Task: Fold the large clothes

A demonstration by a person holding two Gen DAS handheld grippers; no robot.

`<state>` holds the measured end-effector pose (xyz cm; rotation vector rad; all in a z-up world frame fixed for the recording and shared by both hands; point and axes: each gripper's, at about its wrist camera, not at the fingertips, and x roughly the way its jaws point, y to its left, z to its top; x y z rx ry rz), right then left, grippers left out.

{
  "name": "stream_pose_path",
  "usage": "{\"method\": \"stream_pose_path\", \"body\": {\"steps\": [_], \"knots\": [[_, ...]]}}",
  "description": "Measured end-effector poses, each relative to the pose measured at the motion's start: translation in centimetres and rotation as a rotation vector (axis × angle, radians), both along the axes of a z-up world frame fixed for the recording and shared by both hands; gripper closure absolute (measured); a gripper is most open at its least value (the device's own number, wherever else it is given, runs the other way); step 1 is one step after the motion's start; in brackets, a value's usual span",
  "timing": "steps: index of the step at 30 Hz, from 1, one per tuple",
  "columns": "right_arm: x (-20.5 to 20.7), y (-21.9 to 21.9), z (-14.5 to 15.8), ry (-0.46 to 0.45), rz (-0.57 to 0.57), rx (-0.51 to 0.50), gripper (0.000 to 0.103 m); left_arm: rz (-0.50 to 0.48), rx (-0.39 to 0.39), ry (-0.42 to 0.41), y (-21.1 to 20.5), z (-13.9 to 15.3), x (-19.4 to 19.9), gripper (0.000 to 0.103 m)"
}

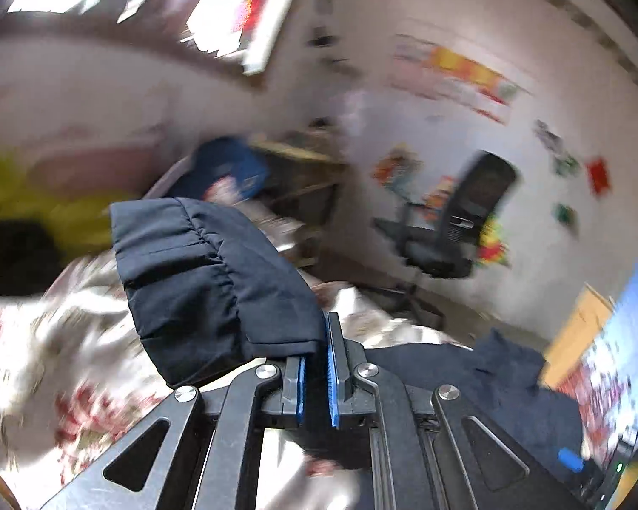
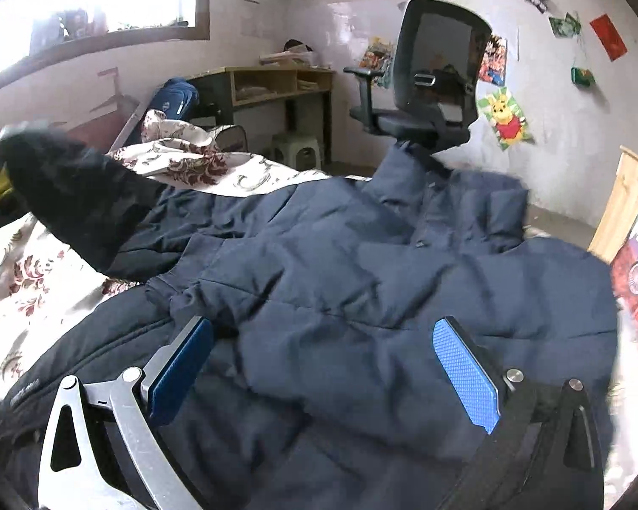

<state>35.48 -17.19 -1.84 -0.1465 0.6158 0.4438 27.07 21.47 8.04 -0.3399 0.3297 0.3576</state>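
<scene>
A navy puffer jacket [image 2: 340, 255] lies spread on a bed with a floral sheet [image 2: 234, 174]. My left gripper [image 1: 317, 340] is shut on the elastic cuff end of one sleeve [image 1: 200, 280], which stands lifted above the sheet [image 1: 64, 340]. In the right wrist view that raised sleeve [image 2: 76, 199] juts up at the left, blurred. My right gripper [image 2: 323, 323] hovers open just over the jacket's body, its blue pads [image 2: 468, 374] wide apart with nothing pinched. The jacket's collar lies at the far side.
Beyond the bed stand a black office chair [image 2: 429, 85], a wooden desk [image 2: 276, 80] and a small plastic stool [image 2: 297, 148]. A blue bag [image 2: 178, 93] leans by the desk. A wooden board [image 2: 621, 208] stands at the right.
</scene>
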Motion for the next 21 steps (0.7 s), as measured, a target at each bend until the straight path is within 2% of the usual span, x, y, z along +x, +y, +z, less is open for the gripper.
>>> {"method": "stream_pose_path", "body": {"steps": [4,8,15,21], "knots": [[-0.9,-4.1,1.9,0.022,-0.029,0.009,0.001,-0.171,0.075,-0.015,-5.7,3.3,2.8,0.096],[-1.7,-8.6,3.4,0.015,-0.100,-0.002,0.001,-0.329,0.125,-0.008,-11.5,3.7,4.4,0.096],[-1.2,-15.6,4.0,0.062,-0.272,0.088,0.001,-0.544,0.241,0.096,-21.4,0.0,5.9,0.096],[0.7,-18.5,1.8,0.176,-0.333,0.234,0.001,-0.667,0.233,0.212,-26.8,-4.9,7.4,0.096]]}}
